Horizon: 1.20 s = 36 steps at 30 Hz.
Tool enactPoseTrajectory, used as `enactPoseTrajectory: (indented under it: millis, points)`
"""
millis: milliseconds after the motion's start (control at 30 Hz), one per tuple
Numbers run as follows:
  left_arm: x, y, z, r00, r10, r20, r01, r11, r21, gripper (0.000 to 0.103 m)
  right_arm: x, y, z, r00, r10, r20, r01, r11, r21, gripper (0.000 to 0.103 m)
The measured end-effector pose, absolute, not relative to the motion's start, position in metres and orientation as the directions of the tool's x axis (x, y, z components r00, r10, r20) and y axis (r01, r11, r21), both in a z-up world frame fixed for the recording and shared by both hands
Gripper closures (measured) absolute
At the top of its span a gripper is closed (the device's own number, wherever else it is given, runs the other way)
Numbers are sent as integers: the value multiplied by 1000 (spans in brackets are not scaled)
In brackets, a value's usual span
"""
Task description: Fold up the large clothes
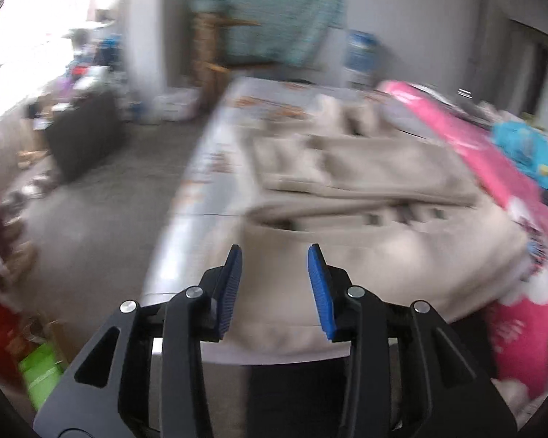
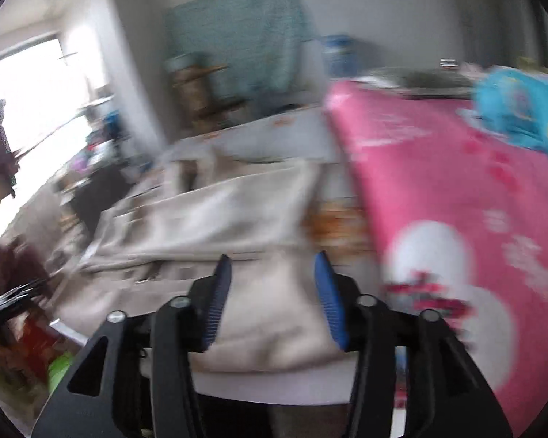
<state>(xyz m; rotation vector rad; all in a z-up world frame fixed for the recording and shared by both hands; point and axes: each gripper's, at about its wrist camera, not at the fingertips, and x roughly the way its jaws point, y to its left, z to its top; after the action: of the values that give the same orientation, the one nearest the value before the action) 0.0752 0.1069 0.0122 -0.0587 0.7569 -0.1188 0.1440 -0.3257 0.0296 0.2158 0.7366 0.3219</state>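
A large beige garment [image 1: 365,197] lies partly folded in layers on a pale bed surface [image 1: 208,168]. In the left wrist view my left gripper [image 1: 276,255] hovers above the garment's near edge, its blue pads apart with nothing between them. The right wrist view shows the same beige garment [image 2: 215,219] from its right side. My right gripper [image 2: 272,264] hangs above its near right corner, blue pads spread, clear of the cloth. Both views are blurred by motion.
A pink patterned blanket [image 2: 438,189] covers the bed to the right of the garment, with a blue cloth [image 2: 518,106] on it farther back. The floor on the left holds a dark low cabinet [image 1: 84,138] and clutter. A teal cloth [image 1: 274,11] hangs on the far wall.
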Motion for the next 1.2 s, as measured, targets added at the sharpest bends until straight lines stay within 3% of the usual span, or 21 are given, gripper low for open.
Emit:
enactPoseTrajectory:
  millis: [100,167,333,400,433,467,500,600,833,1000,1200]
  points:
    - [90,67,-6,647,-262,-716,203,964,-170,67,162,-262,3,550,500,-668,-347,865,362,51]
    - [99,38,-19,605,-315,-731,266,946,-187,67,170,-227,-13,483,511,-711,-390,852,348,51]
    - [102,0,-50,607,-204,-768,287,958,-27,68,179,-176,-48,410,417,-811,-438,870,225,51]
    - [100,-4,-51,622,-198,-758,298,955,-5,78,180,-171,-50,403,403,-822,-456,867,201,51]
    - [98,-6,-51,629,-200,-751,307,952,4,90,179,-170,-49,399,398,-826,-471,862,188,52]
    - [97,-7,-52,638,-192,-746,307,951,18,97,177,-170,-48,388,409,-826,-482,854,195,60]
    - [98,-10,-52,647,-184,-740,307,951,33,100,178,-169,-48,351,449,-821,-500,832,241,77]
    - [98,-10,-48,664,-199,-721,314,949,28,102,171,-159,-43,369,425,-826,-521,831,195,98]
    - [105,0,-10,748,-220,-627,310,950,37,102,180,-165,-10,460,437,-773,-484,853,195,99]
    - [125,-2,-34,711,-223,-667,300,954,1,102,199,-162,-32,451,381,-807,-448,879,164,102]
    - [125,-3,-29,742,-209,-637,296,955,33,102,206,-181,-22,467,413,-782,-417,882,217,102]
